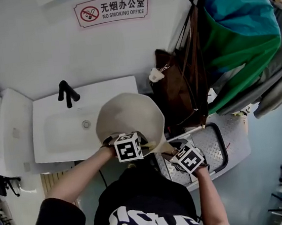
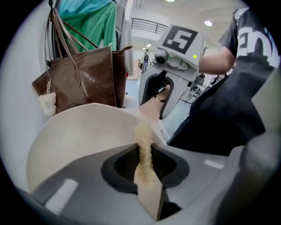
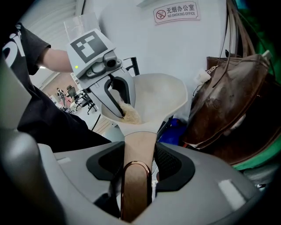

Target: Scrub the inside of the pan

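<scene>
The cream pan (image 1: 129, 117) is held in the air over the right edge of the white sink (image 1: 52, 138), tilted, with its open side turned toward the person. Its handle (image 3: 139, 147) points away from the sink, down toward the person's right side. The right tongs (image 3: 139, 169) are closed on this handle; both dark pads press on its sides, and the copper-coloured end of the handle passes between them.

The left tongs (image 2: 147, 171) grip a coarse yellowish scrub pad (image 2: 144, 151). The pad is pinched thin between the jaws, and its free end reaches into the pan. In the right gripper view the pad lies against the pan's inner wall, just under the rim on the side nearest the person. Nothing else can be seen in the pan; its inside looks pale and smooth.

The sink basin shows a round drain (image 1: 86, 124), and a black faucet (image 1: 67, 93) stands at its back edge. To the right of the sink a brown bag (image 2: 83, 81) hangs by its straps; what is inside it I cannot tell.
</scene>
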{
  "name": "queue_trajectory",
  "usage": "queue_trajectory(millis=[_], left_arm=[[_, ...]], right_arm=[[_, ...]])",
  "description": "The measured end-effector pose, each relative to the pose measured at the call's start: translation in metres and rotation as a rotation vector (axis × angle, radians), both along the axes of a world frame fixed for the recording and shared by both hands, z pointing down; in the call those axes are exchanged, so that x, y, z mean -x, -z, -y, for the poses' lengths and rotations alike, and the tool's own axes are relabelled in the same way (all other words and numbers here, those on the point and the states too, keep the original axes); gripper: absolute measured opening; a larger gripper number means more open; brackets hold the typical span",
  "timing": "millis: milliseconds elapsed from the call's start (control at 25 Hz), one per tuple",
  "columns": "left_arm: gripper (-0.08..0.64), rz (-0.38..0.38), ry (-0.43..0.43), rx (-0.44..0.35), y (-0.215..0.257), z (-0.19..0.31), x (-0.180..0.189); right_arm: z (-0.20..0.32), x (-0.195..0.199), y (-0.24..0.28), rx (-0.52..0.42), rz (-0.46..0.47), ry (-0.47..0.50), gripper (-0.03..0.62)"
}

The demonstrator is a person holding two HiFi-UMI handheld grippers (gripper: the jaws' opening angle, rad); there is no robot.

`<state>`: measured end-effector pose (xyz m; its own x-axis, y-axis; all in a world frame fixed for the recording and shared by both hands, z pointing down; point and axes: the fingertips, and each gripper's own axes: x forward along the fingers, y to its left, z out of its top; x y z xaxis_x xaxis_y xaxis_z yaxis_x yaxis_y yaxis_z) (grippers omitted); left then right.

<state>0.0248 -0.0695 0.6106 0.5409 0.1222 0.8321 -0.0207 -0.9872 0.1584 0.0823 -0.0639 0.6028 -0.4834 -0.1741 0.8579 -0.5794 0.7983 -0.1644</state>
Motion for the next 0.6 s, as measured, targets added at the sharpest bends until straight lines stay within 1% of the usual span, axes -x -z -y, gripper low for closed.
queue_trajectory(millis=[200,280,360,440,600], left_arm=[[0.066,0.098,-0.062,0.055,-0.001,-0.017,0.025],[0.066,0.131,-0.068,0.074,-0.001,-0.019,0.037],[0.066,0.166,-0.073,0.073,-0.003,-0.017,0.052],[0.066,0.198,-0.069,0.072,-0.003,-0.014,0.066],[0.066,0.24,-0.025,0.057,-0.005,-0.004,0.092]], right_arm=[[0.0,0.0,0.001,-0.001,-0.001,-0.006,0.222],[0.0,0.0,0.001,0.001,-0.001,-0.006,0.222],[0.0,0.0,0.001,0.003,-0.001,-0.004,0.222],[0.0,-0.001,0.001,0.004,-0.001,-0.002,0.222],[0.0,0.0,0.0,0.006,0.001,-0.006,0.221]])
